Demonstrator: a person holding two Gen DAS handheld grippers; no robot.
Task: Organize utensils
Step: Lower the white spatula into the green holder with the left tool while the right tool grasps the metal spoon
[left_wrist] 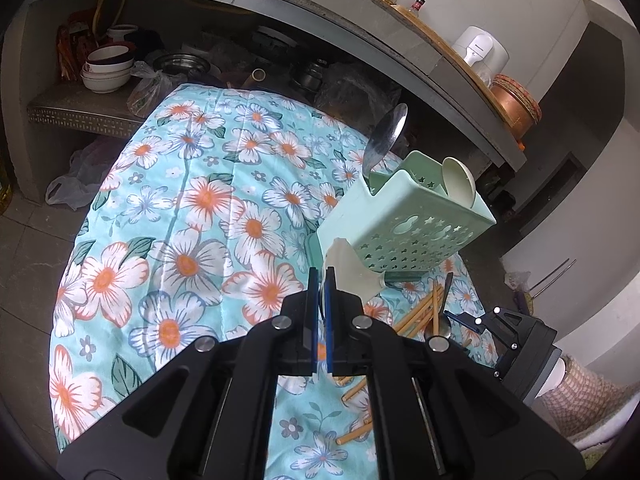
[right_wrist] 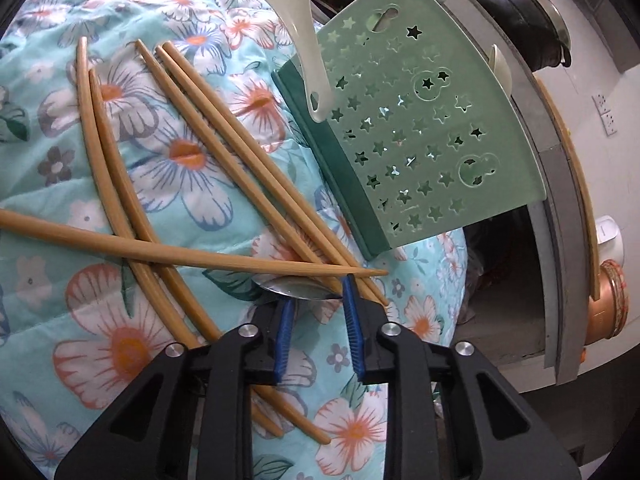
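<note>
In the left wrist view, the left gripper (left_wrist: 323, 280) is pressed together on a cream plastic rice paddle (left_wrist: 352, 268), which it holds above the floral turquoise cloth (left_wrist: 192, 208). Just behind stands a pale green perforated plastic utensil holder (left_wrist: 404, 224) with a steel spoon (left_wrist: 386, 136) and a cream ladle (left_wrist: 460, 184) inside.

In the right wrist view, the right gripper (right_wrist: 318, 300) is partly spread around the bowl of a metal spoon (right_wrist: 298, 288) lying on the cloth among tan wooden chopsticks (right_wrist: 224, 156); whether its pads press the spoon I cannot tell.

Matt wooden chopsticks (right_wrist: 224, 152), glossy metal spoon (right_wrist: 300, 288), quilted cloth (left_wrist: 208, 200), smooth plastic caddy (right_wrist: 420, 136).
</note>
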